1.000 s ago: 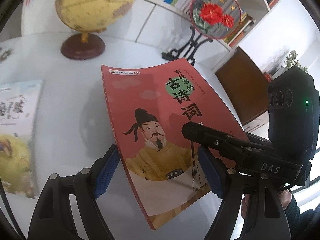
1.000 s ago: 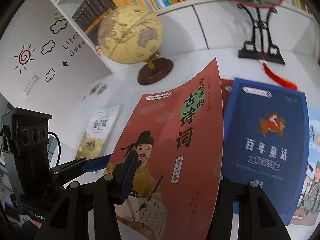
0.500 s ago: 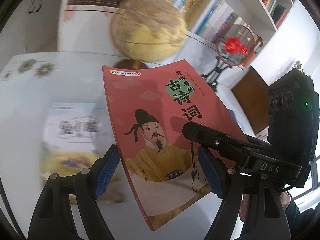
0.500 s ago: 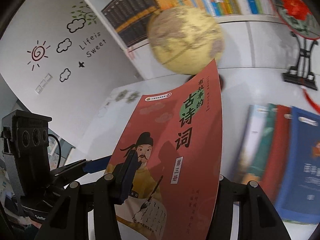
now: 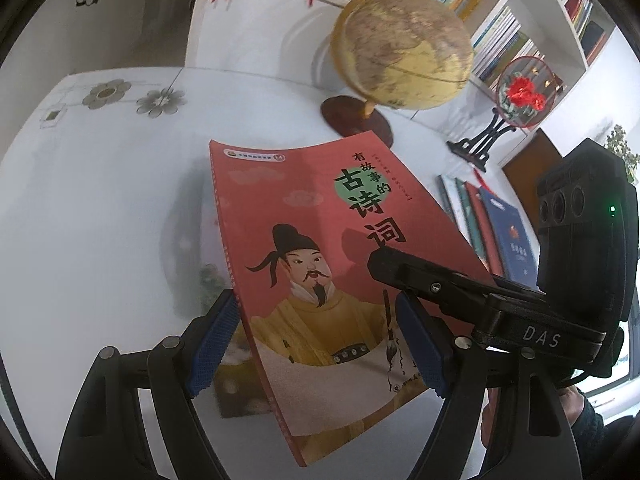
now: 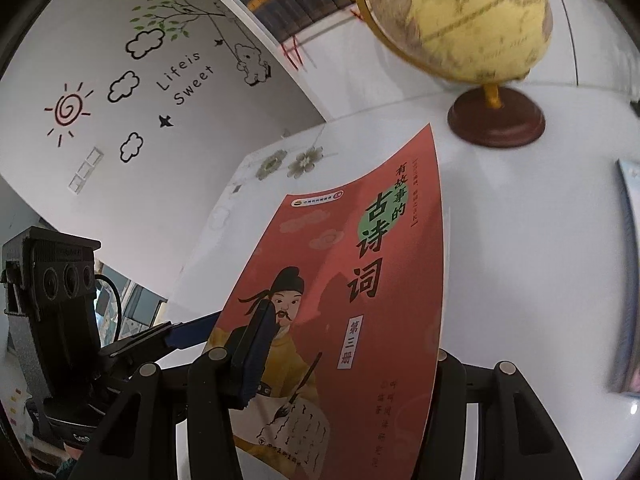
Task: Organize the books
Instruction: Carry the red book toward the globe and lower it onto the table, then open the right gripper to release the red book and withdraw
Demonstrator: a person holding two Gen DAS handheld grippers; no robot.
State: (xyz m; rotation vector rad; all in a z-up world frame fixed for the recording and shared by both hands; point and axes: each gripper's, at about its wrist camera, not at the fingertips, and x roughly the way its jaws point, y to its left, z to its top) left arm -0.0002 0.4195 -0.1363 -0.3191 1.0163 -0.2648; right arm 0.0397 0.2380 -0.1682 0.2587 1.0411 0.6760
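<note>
A red book [image 5: 320, 240] with a robed man on its cover hangs tilted above the white table [image 5: 100, 200]. It runs slantwise between the blue pads of my left gripper [image 5: 318, 344]: the left pad meets its spine and the right pad sits over the cover. My right gripper [image 6: 348, 356] is shut on the same book [image 6: 360, 280]. One of its fingers [image 6: 256, 344] lies on the cover and the other is hidden behind the book. That top finger also shows in the left wrist view. A pale book [image 5: 236, 380] lies on the table, mostly hidden under the red one.
A yellow globe [image 5: 404, 44] on a dark round base stands at the back of the table. A round fan ornament [image 5: 520, 92] on a black stand is to its right. A row of books [image 5: 492, 224] lies at the right. Bookshelves line the wall behind.
Both grippers have carried the red book leftward across the table. The globe and the row of books have slid right in both views. The pale book now lies under the red one.
</note>
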